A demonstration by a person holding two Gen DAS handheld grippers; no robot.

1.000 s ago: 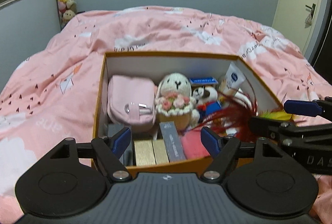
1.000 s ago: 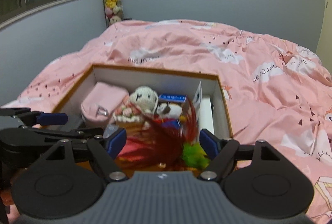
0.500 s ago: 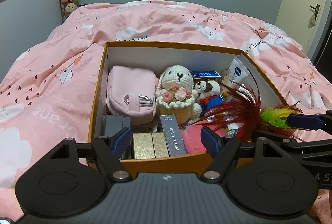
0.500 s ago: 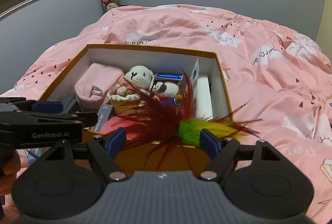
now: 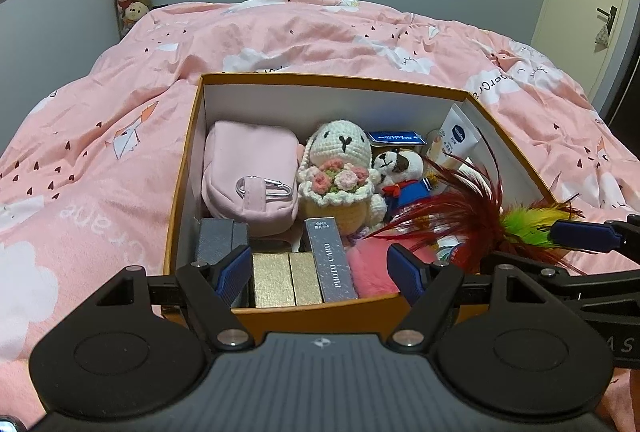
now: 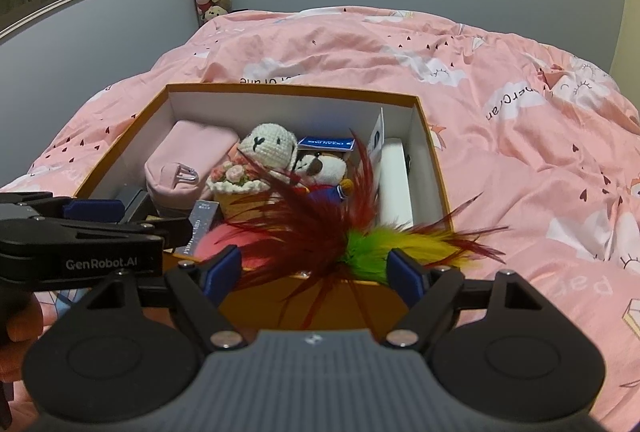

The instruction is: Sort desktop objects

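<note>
Box [image 5: 280,316]: on the bed, packed with toys.
Feather toy [image 6: 340,236]: now draped over the box's near right corner, released.
Right gripper [image 6: 314,272]: drawn back, wide, empty.
Left gripper [image 5: 320,270]: wide, empty, at box's near wall.
Meaning: feather placement judged done.

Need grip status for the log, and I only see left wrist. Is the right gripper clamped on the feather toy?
Observer: No. The right gripper has its jaws wide open, and the feather toy lies loose between them.
Operator: Is the toy fully in the box?
Observer: Not fully. Some red plumes hang down outside the front wall of the orange box.
Operator: The feathers block my view of the right wall. Anything there?
Observer: A long white box lies along the inside of that wall.
</note>
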